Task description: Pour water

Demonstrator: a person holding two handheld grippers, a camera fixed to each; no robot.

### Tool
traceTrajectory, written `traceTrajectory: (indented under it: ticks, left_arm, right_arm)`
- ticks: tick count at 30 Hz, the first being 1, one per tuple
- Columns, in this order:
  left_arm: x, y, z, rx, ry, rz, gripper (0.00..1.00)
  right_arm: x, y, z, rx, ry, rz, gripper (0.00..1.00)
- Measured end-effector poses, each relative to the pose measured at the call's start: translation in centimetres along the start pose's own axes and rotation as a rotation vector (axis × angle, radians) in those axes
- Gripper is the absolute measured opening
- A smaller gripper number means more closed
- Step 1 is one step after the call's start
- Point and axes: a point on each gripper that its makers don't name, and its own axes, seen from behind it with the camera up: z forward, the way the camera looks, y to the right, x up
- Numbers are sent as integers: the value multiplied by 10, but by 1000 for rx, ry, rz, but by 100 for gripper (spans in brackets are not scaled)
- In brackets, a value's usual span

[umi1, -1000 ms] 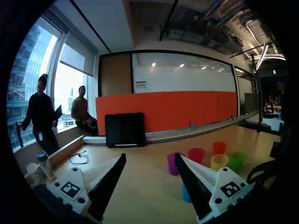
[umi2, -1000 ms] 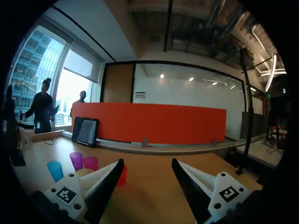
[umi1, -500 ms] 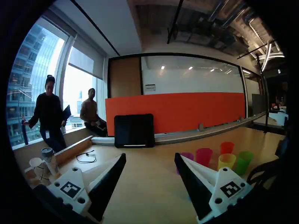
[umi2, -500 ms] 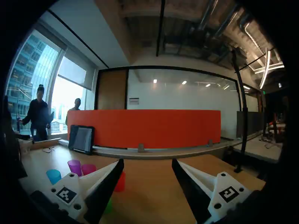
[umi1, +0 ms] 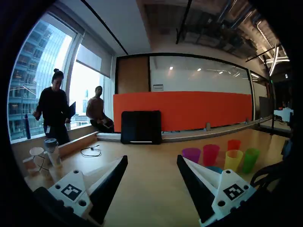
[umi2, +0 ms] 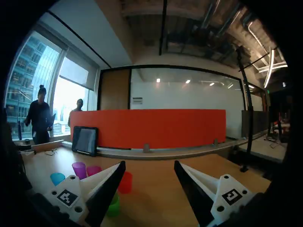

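Ahead, upright pink cup [umi1: 210, 153], mouth upward

This is looking like an open-plan office: a long pale wooden desk [umi1: 151, 181] is running along a bright orange divider panel [umi1: 181, 111], a glass-walled meeting room [umi1: 197, 79] is sitting behind it, exposed ceiling pipes [umi2: 212, 22] are running overhead, and two people [umi1: 55, 109] are showing dark against tall windows [umi1: 34, 68].

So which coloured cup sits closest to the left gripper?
The blue cup, partly hidden behind one of the fingers; purple, pink, yellow, green and red stand farther back.
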Motion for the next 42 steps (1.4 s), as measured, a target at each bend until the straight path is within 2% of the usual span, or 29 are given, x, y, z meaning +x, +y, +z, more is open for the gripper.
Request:
traceTrajectory:
  ticks: [6, 18, 42]
  left_arm:
    - [-8, 2, 2, -9, 3, -16, 96]
    - [-18, -1, 9, -12, 19, -23, 96]
    - [-30, 0, 14, -25, 8, -22, 96]
  right_arm:
    - [6, -3, 0, -3, 8, -1, 99]
    - [7, -7, -2, -1, 6, 3, 99]
    - [12, -5, -3, -7, 8, 11, 99]
